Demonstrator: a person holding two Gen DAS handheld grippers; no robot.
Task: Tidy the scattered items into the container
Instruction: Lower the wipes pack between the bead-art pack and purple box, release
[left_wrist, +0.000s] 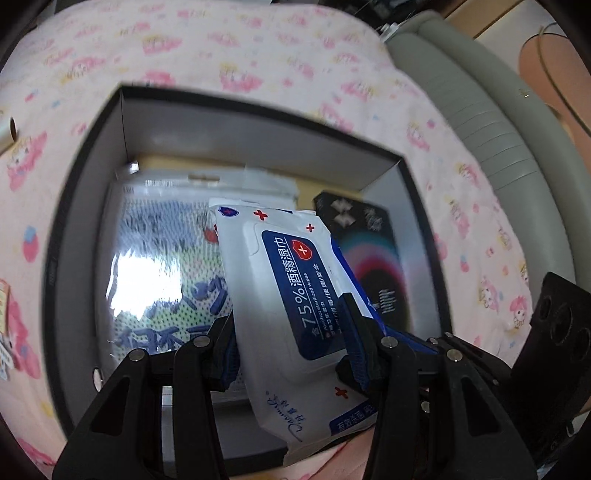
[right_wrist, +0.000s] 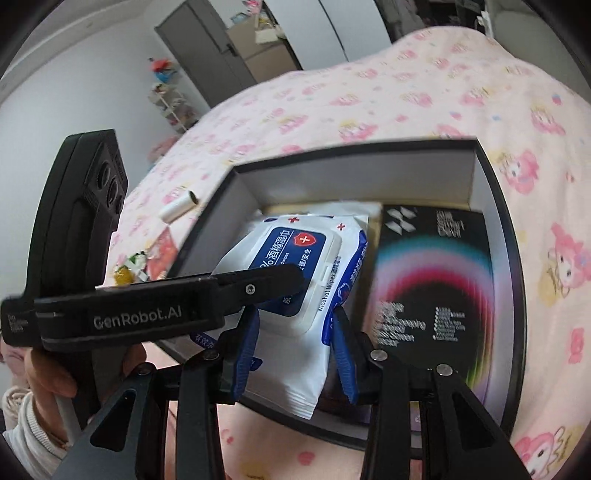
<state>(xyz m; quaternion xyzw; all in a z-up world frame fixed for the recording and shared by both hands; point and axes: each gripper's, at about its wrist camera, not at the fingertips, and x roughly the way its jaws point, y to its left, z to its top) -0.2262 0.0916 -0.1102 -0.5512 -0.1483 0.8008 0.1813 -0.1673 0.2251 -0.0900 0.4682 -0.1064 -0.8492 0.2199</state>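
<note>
A white and blue pack of alcohol wipes (left_wrist: 291, 295) hangs over the open black box (left_wrist: 258, 110), which sits on a pink patterned bedspread. My left gripper (left_wrist: 291, 332) is shut on the pack's near end. In the right wrist view the same pack (right_wrist: 295, 280) is also clamped between my right gripper's blue pads (right_wrist: 295, 354); the left gripper crosses it from the left. Inside the box (right_wrist: 369, 147) lie a clear plastic bag with blue print (left_wrist: 166, 258) and a flat black box with rainbow rings (right_wrist: 436, 280).
A small white tube (right_wrist: 179, 206) and a few small colourful packets (right_wrist: 147, 262) lie on the bedspread left of the box. A grey padded bed edge (left_wrist: 480, 122) runs along the right in the left wrist view. Wardrobe and shelves stand in the far room.
</note>
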